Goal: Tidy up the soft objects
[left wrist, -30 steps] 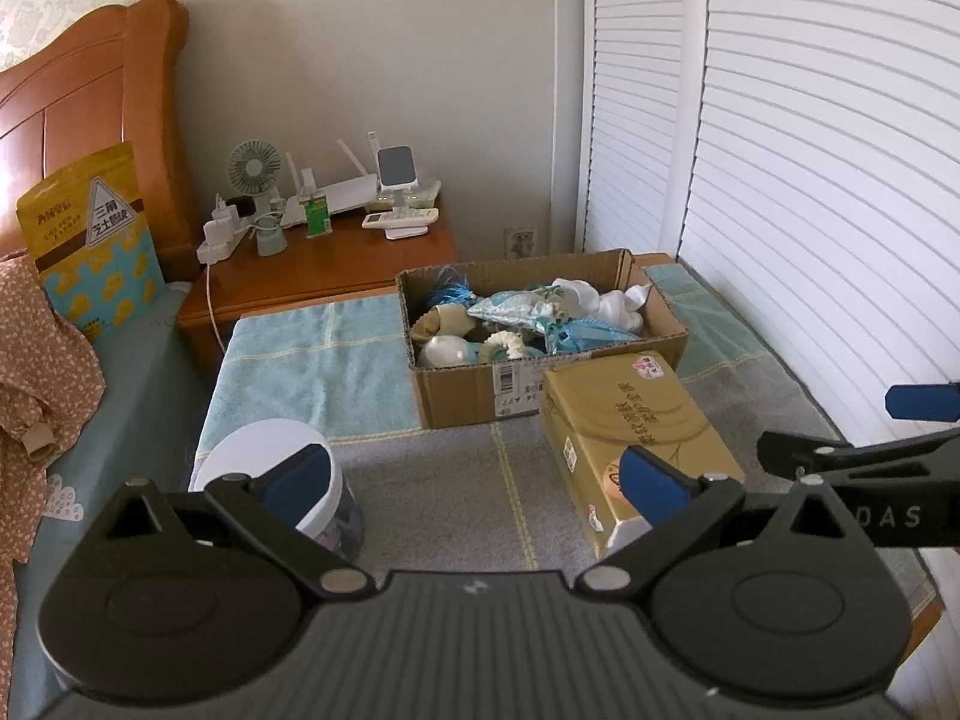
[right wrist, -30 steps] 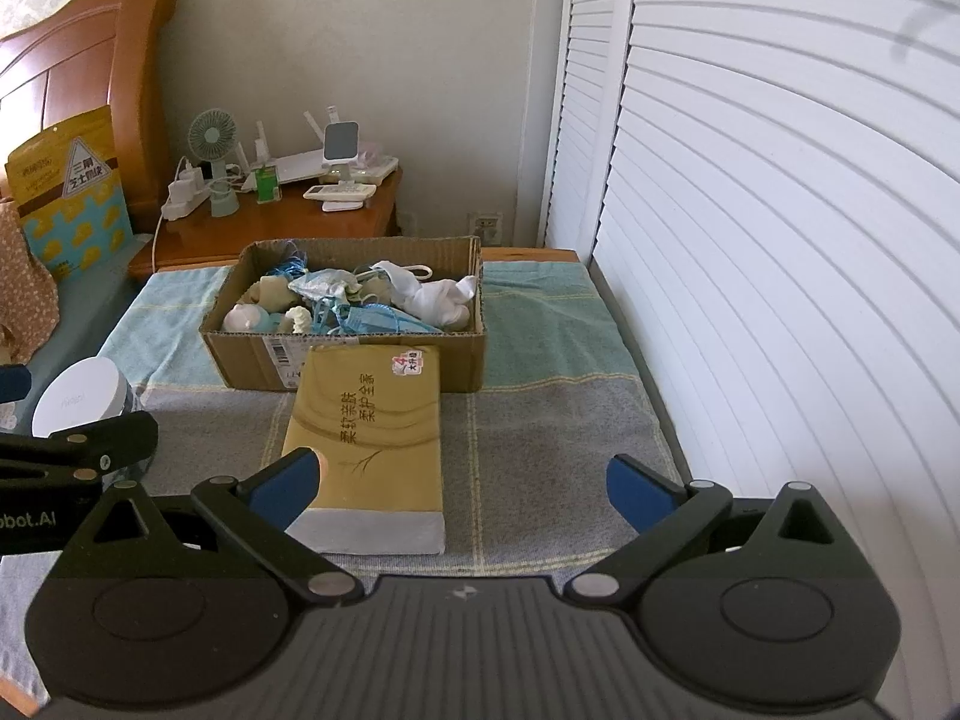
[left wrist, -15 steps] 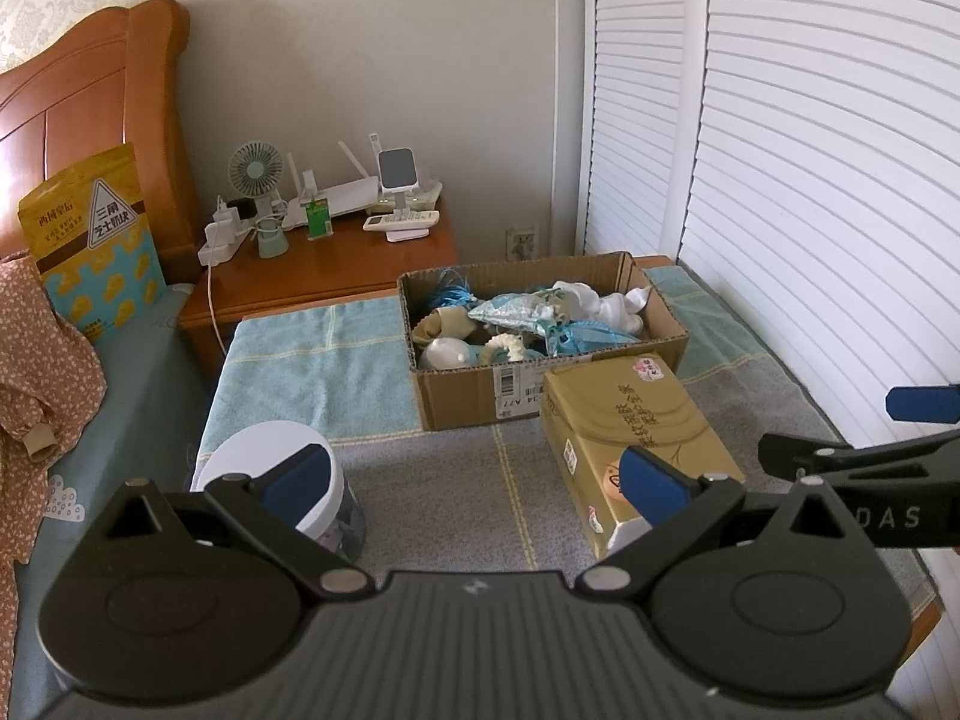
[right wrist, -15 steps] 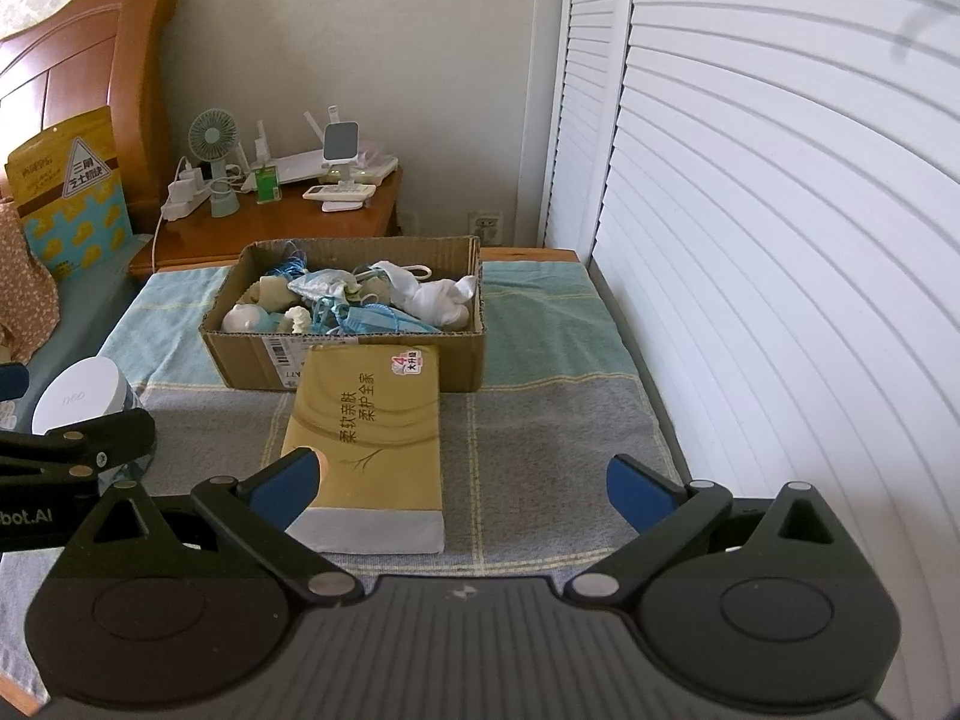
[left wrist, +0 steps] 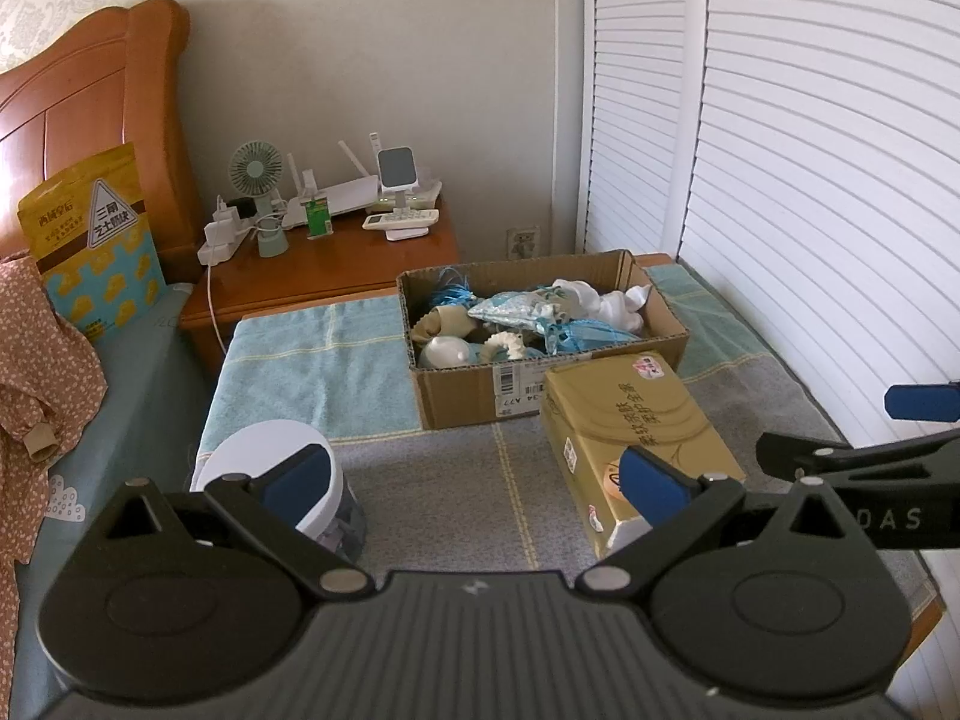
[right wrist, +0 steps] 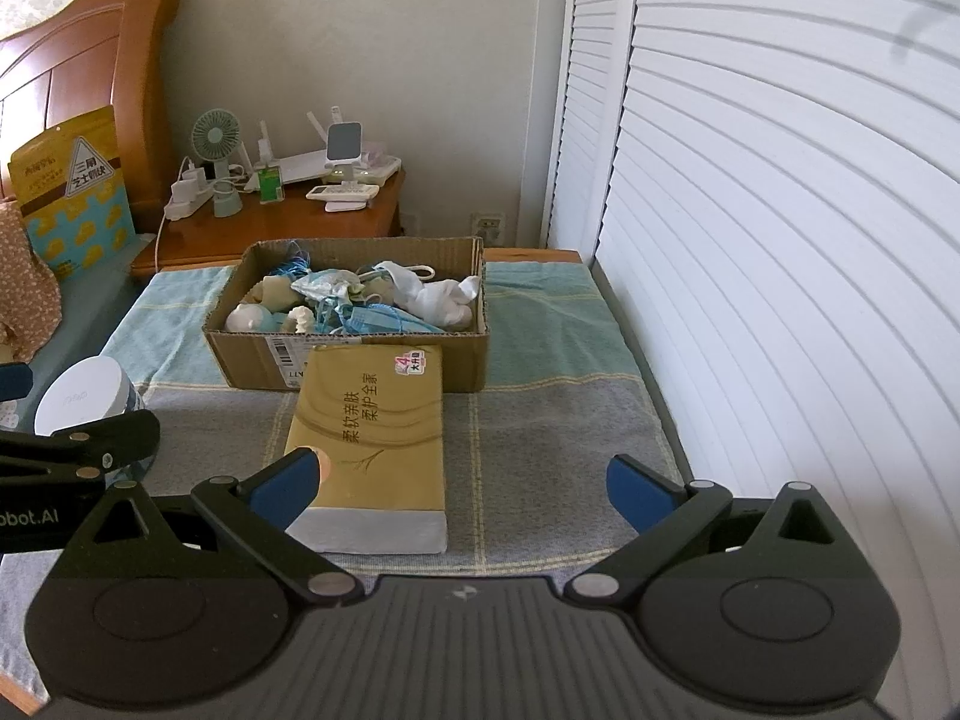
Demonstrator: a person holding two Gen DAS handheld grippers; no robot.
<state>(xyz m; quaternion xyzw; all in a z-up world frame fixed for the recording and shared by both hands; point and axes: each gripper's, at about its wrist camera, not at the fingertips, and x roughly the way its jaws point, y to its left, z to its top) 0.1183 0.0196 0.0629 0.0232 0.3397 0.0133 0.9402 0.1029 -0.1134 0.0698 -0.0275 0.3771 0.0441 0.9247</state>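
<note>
Left tool: I had the left tool [left wrist: 477,483] hanging over the near edge of the surface [left wrist: 456,480], jaws spread wide, nothing between them.
Right tool: the right tool [right wrist: 462,483] hung level with it on the right, jaws just as wide and holding nothing.
Soft objects: the soft objects [right wrist: 354,303] lay heaped in the cardboard box [right wrist: 360,360] at the far middle of the checked cloth; I made out white socks, blue face masks, a patterned pouch and some pale rolled pieces.
Tissue pack: a gold tissue pack [right wrist: 372,444] lay flat just near of the box, its far end against the box wall, between my two tools.
Jar: a white-lidded jar [left wrist: 282,480] stood at the near left, well apart from the box.
Step in hand: I judged both tools to be standing off, neither committed to a thing. The heap in the box fitted either a pile awaiting sorting or one already gathered there; I could not tell which.
Next move: any reach into the box would call for a soft, shallow pinch, since the pieces lay tangled.
</note>
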